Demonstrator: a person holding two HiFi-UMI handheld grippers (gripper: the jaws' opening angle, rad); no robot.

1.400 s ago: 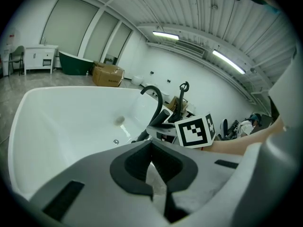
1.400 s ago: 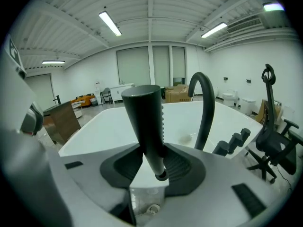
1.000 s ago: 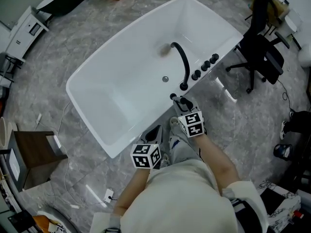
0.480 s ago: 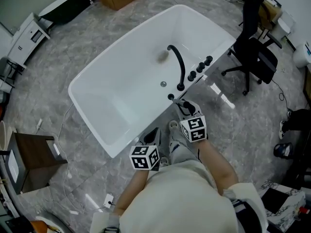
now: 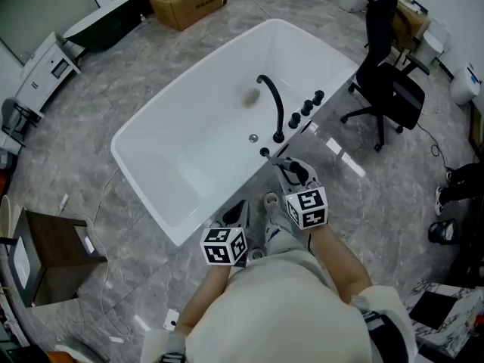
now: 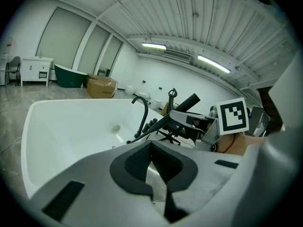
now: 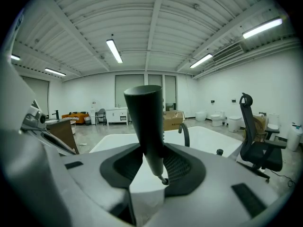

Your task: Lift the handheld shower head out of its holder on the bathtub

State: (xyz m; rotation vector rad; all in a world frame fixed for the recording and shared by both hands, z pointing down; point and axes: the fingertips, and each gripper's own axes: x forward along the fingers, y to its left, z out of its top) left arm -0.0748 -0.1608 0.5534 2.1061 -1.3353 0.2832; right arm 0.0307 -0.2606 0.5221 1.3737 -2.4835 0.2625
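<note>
Between the pads of the right hand-held gripper (image 7: 154,163), the handheld shower head (image 7: 146,119) is sitting clamped. Its black handle is standing up and slightly tilted in the right gripper view, so this gripper is gripping the task's thing and not air. Just beyond this gripper's tips, in the head view, the small black holder (image 5: 265,152) on the rim of the bathtub (image 5: 125,144) is showing apart from the shower head, with a gap between them. By my reading, the lift out of the holder is looking done or all but done. Trailing from the low end of the handle, in the left gripper view, a thin dark hose (image 6: 147,132) is running back toward the rim. Beside and behind the right one, the left hand-held gripper (image 6: 152,155) is hanging with its jaws together and nothing between them, taking no part. What is left, I am judging, is only keeping the grip firm while carrying the head clear of the curved spout (image 5: 272,106)
</note>
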